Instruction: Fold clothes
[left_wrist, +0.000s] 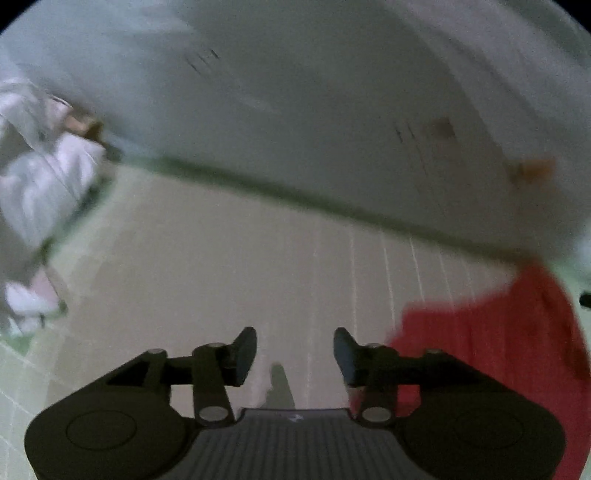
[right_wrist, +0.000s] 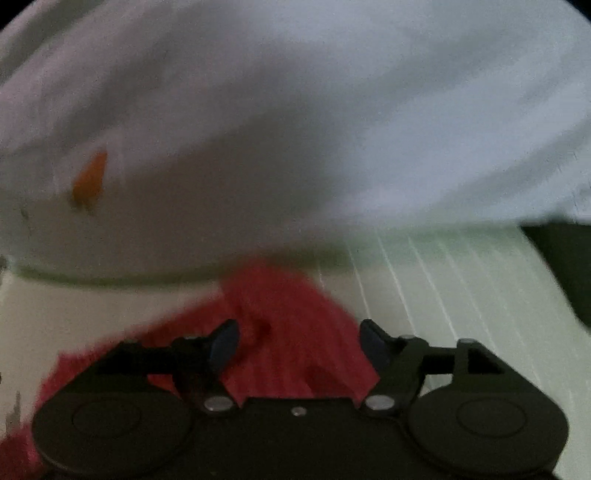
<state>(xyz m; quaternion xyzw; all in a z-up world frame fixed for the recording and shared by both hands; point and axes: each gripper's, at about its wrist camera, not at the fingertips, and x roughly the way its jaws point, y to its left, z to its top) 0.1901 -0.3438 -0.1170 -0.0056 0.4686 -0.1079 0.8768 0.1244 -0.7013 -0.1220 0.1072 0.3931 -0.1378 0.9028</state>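
Left gripper (left_wrist: 294, 352) over the pale worktop (left_wrist: 221, 266)
Its fingers (left_wrist: 245, 350) stand apart, nothing between them; red cloth (left_wrist: 498, 332) lies beside, white garment (left_wrist: 314, 110) beyond.

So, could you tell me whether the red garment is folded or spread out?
Cannot tell: the red garment looks bunched and creased, but blur hides any fold.

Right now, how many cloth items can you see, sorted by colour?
Red: 1, the red cloth.
White with orange mark: 1, the big white cloth.
White bundle at the left: 1, too blurred to say what it is.
Total: 3.
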